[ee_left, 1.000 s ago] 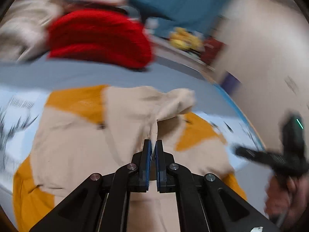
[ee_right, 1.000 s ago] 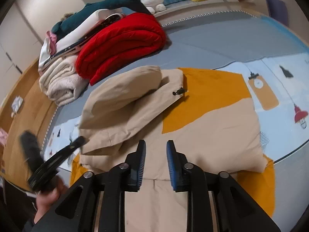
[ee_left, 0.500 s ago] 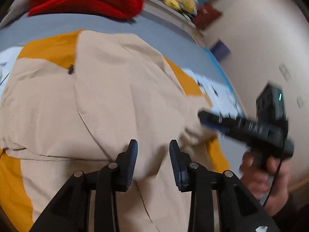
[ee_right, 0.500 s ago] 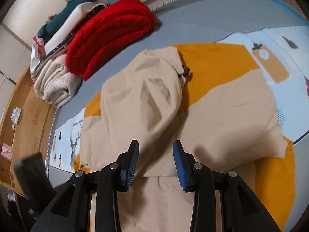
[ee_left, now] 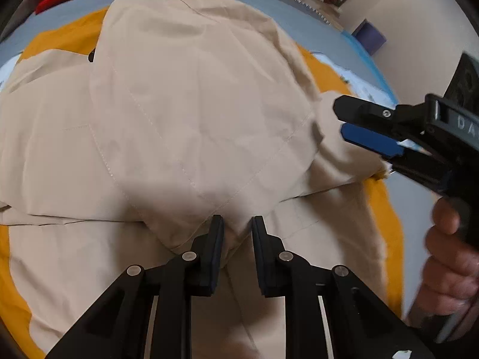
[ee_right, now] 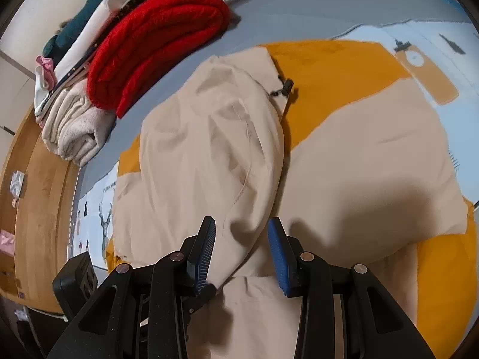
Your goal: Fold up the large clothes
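A beige and mustard-yellow jacket (ee_left: pixel 185 113) lies spread on the bed, with its beige hood (ee_right: pixel 209 149) folded down over the body. My left gripper (ee_left: pixel 238 233) is open, its fingers either side of the hood's lower edge. My right gripper (ee_right: pixel 242 239) is open, low over the hood's tip; it also shows in the left wrist view (ee_left: pixel 371 131), at the jacket's right edge, held by a hand. A black cord toggle (ee_right: pixel 284 88) sits at the hood's side.
A folded red blanket (ee_right: pixel 158 45) and a stack of white and teal bedding (ee_right: pixel 74 113) lie at the far side of the grey bed cover (ee_right: pixel 299 15). A wooden bed edge (ee_right: pixel 39 209) runs on the left. A wall (ee_left: pixel 419 24) is on the right.
My left gripper opened and let go of the hood, which now lies flat over the jacket body. Both grippers moved lower and closer to the cloth. The right gripper opened wider.
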A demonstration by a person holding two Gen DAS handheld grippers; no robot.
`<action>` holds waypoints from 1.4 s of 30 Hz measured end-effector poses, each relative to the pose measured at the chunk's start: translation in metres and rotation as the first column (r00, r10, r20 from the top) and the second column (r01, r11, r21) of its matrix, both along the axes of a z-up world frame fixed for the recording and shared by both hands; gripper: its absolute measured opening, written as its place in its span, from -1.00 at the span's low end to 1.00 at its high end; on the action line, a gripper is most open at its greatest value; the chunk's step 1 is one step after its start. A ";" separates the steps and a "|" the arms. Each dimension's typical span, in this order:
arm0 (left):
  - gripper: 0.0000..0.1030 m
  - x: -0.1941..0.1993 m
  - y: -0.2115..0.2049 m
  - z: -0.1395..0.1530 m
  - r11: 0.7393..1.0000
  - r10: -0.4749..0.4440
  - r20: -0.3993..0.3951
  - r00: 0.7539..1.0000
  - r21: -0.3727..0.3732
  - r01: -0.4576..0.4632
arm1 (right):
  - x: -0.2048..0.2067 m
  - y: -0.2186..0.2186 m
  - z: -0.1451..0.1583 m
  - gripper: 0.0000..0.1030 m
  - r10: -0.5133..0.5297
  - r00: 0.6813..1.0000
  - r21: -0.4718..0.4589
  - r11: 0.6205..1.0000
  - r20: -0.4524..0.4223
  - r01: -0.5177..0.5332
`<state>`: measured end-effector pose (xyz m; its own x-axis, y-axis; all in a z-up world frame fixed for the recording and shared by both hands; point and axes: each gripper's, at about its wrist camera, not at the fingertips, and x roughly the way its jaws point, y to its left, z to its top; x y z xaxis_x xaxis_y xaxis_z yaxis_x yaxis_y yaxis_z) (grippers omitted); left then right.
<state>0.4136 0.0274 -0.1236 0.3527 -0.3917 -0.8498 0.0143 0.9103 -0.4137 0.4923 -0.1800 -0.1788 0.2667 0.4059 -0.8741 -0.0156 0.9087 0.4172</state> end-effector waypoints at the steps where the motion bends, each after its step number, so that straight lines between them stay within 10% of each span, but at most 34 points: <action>1: -0.67 -0.001 0.003 0.002 1.000 0.005 0.002 1.000 -0.014 -0.005 | 0.000 -0.001 0.003 -0.26 0.003 1.000 0.014 1.000 0.016 -0.003; 7: -0.67 -0.001 0.017 0.013 0.999 0.028 -0.019 0.999 -0.032 -0.029 | -0.004 0.020 0.006 -0.26 0.067 0.997 0.107 0.992 0.040 -0.070; 15: -0.67 -0.006 0.061 0.052 0.984 0.173 0.072 0.982 0.028 -0.176 | -0.005 0.004 -0.027 -0.26 -0.049 0.992 -0.092 0.995 -0.113 0.039; 22: -0.67 -0.032 0.085 0.097 0.956 0.250 0.224 0.942 0.100 -0.277 | -0.016 0.002 0.049 -0.26 -0.045 0.986 -0.086 0.995 0.163 0.060; 32: -0.73 -0.118 0.095 0.165 0.954 0.137 0.425 0.895 0.188 -0.235 | -0.083 -0.004 0.177 -0.32 0.102 0.888 -0.157 0.987 0.449 -0.034; 37: -0.77 -0.202 0.123 0.189 0.955 0.180 0.429 0.885 0.139 -0.261 | -0.159 -0.056 0.258 -0.56 0.064 0.823 -0.127 0.992 0.565 0.010; 42: -0.79 -0.278 0.141 0.161 0.946 0.178 0.382 0.907 0.188 -0.265 | -0.234 -0.122 0.278 -0.60 0.094 0.822 -0.204 0.979 0.562 0.027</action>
